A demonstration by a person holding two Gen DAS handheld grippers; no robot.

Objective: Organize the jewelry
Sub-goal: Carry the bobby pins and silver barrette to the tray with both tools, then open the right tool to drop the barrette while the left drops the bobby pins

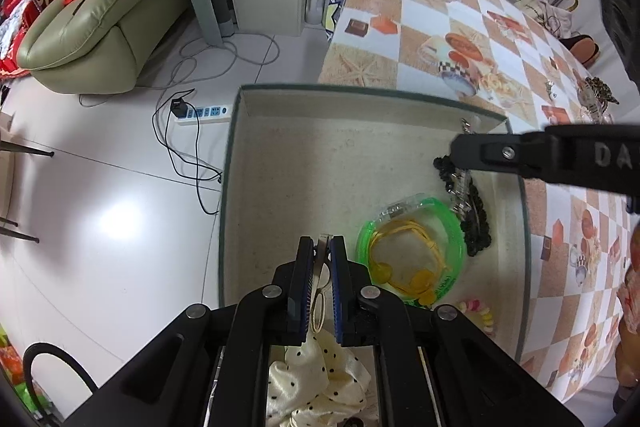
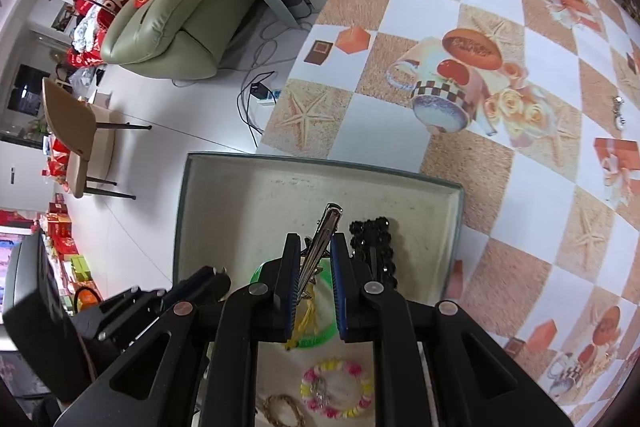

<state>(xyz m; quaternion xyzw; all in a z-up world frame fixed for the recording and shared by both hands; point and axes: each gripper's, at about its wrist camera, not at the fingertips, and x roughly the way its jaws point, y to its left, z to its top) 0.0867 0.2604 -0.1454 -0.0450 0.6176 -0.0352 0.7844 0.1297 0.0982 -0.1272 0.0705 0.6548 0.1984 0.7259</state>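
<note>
Surface (image 2: pixel 500 167) has a checkered cloth with cup and starfish prints. A shallow beige tray (image 1: pixel 360 95) sits at its edge, over white floor. In the tray: green translucent bangle (image 1: pixel 452 223) with a yellow corded piece (image 1: pixel 416 275) inside it, and a black beaded clip (image 2: pixel 374 233) just beside the bangle on the far side. Nearer the cameras lie a pink-and-yellow bead bracelet (image 2: pixel 338 391), a braided tan ring (image 2: pixel 280 409) and a cream polka-dot scrunchie (image 1: pixel 316 375).

Left hand-held gripper (image 1: pixel 322 247): nearly closed, pinching a thin metal piece (image 1: pixel 323 239); what it is, can't tell. It sits above the tray floor, left of the bangle.

Right hand-held gripper (image 2: pixel 316 245): jaws narrowed on a silver hair clip (image 2: pixel 322 239) standing tilted between the pads, tip pointing to the tray's far wall, over the bangle. From the left wrist, its arm crosses over the black clip.

Small metal charm (image 2: pixel 619 115) lies on the cloth, well apart from the tray.
</note>
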